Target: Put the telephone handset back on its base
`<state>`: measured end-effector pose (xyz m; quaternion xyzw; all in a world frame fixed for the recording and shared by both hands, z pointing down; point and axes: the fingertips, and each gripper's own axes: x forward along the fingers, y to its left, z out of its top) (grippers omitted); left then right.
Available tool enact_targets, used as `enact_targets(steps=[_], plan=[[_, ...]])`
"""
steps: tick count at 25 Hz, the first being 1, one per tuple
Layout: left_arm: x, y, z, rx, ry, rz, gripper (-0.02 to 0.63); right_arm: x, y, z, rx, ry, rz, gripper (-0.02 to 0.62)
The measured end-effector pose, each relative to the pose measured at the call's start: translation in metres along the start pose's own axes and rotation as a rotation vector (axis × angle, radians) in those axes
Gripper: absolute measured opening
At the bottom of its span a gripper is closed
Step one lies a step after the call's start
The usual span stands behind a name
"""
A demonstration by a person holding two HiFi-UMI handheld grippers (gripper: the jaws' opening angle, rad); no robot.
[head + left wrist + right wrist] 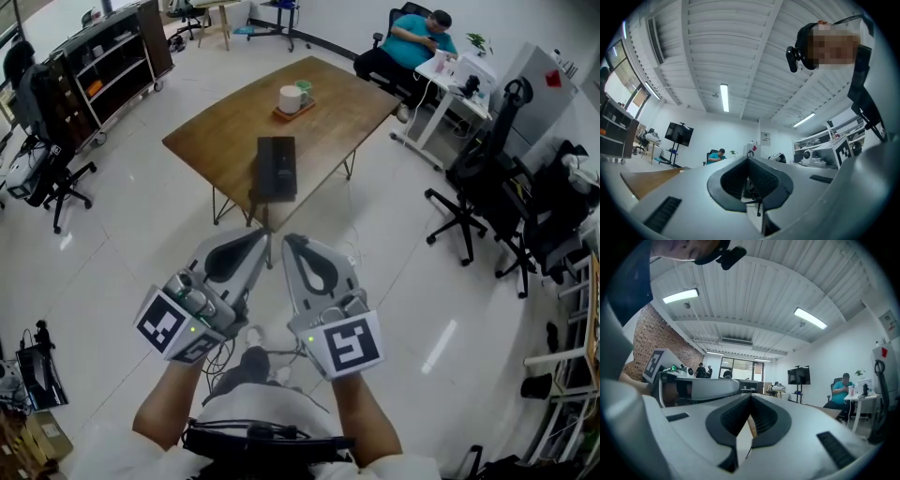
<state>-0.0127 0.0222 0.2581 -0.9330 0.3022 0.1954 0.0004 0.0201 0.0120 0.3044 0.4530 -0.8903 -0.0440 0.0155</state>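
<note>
Phone [277, 169] is a flat black slab sitting on the wooden desk [333, 117], right by the near edge, long side pointing away from the person. From this far off the handset and base just blur into one dark block, so no telling whether it's seated.

Both tools are held up side by side in front of the person's chest, well short of the desk, noses angled in toward each other and nearly touching. Left tool [263, 236] has its jaws pressed fully together with nothing in them, and its own view [749, 160] looks somewhat upward at the ceiling. Right tool [290, 241] is the same deal, jaws closed and empty, and it looks about level across the room [751, 397].

Further back on the desk there's a tray [293, 113] with a white mug [290, 99] and a green cup [304, 89]. Only bare white floor [394, 272] lies between the tools and the desk. Off to the right are black office chairs [469, 192], and a person in a teal shirt [419, 42] sits at the back.
</note>
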Motion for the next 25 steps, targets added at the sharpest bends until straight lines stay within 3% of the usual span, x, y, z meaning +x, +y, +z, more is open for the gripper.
enact_targets(steps=[10, 25], plan=[[-0.014, -0.04, -0.002, 0.029, 0.018, 0.009, 0.0, -0.039, 0.015, 0.007, -0.026, -0.023, 0.011, 0.0], [-0.015, -0.062, -0.004, 0.053, 0.022, -0.001, 0.0, -0.052, 0.019, 0.005, -0.026, -0.031, 0.022, 0.0]])
